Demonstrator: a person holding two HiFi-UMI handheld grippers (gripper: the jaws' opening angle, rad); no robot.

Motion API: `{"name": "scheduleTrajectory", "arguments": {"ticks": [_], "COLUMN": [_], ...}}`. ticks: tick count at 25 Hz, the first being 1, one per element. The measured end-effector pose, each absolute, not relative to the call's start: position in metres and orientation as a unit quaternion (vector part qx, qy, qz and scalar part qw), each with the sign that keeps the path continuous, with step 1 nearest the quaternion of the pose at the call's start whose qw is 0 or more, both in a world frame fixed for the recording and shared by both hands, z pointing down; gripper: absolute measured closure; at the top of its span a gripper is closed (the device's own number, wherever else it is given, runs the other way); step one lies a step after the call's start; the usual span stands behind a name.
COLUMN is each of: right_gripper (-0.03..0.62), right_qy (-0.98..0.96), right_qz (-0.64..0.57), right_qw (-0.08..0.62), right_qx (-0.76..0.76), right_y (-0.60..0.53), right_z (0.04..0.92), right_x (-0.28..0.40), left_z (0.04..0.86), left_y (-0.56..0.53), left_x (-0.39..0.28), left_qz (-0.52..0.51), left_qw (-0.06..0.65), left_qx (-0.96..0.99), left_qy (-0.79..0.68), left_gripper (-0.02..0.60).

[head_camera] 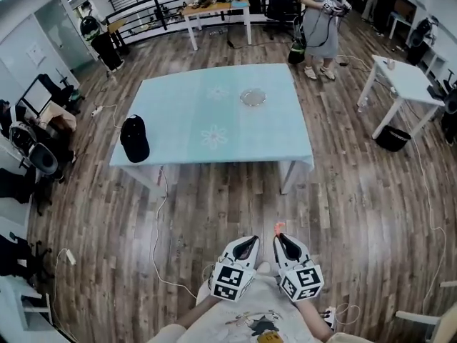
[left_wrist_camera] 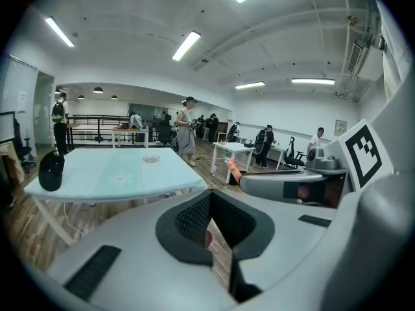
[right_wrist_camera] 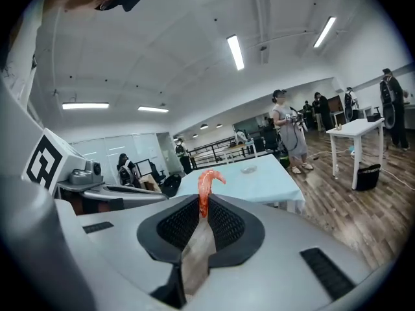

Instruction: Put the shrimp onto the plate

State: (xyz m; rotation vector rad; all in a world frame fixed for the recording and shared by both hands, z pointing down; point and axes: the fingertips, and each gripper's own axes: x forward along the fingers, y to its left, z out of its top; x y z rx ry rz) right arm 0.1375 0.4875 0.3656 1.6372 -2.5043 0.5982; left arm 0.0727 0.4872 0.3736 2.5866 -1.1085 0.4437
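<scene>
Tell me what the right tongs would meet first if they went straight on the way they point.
Probably the near edge of the blue-clothed table, after open floor. The right tongs, shut on the shrimp, aim at it; depth is unclear.

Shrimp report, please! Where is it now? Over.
Right gripper shut on the shrimp, well short of the table. Left gripper shut. Plate looks bare, table's far side. Cap at the left edge, off the path.

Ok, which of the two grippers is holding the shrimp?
The right gripper: the orange shrimp stands up pinched between its fingers. The left gripper has its fingers closed with no shrimp at their tips.
</scene>
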Motion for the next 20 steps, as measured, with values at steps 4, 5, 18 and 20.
{"name": "scheduleTrajectory", "arguments": {"ticks": [4, 5, 18, 20], "right_gripper": [0.536, 0.536, 0.536, 0.536], "right_qy": [-0.832, -0.834, -0.843, -0.840], "right_qz": [0.206, 0.207, 0.222, 0.231], "right_qw": [0.054, 0.054, 0.070, 0.071], "right_qx": [0.513, 0.508, 0.485, 0.485], "right_y": [0.492, 0.492, 0.447, 0.432], "right_z": [0.375, 0.375, 0.384, 0.390], "right_x": [0.128, 0.124, 0.050, 0.031], "left_z": [0.380, 0.381, 0.392, 0.396], "left_y": [0.492, 0.491, 0.445, 0.430], "left_x": [0.058, 0.054, -0.006, -0.023], "left_qz": [0.155, 0.156, 0.157, 0.158], "left_qw": [0.160, 0.162, 0.175, 0.170], "left_qx": [0.884, 0.882, 0.880, 0.882], "left_qy": [-0.410, -0.414, -0.412, -0.411], "left_gripper": [0.574, 0.574, 0.574, 0.574]}}
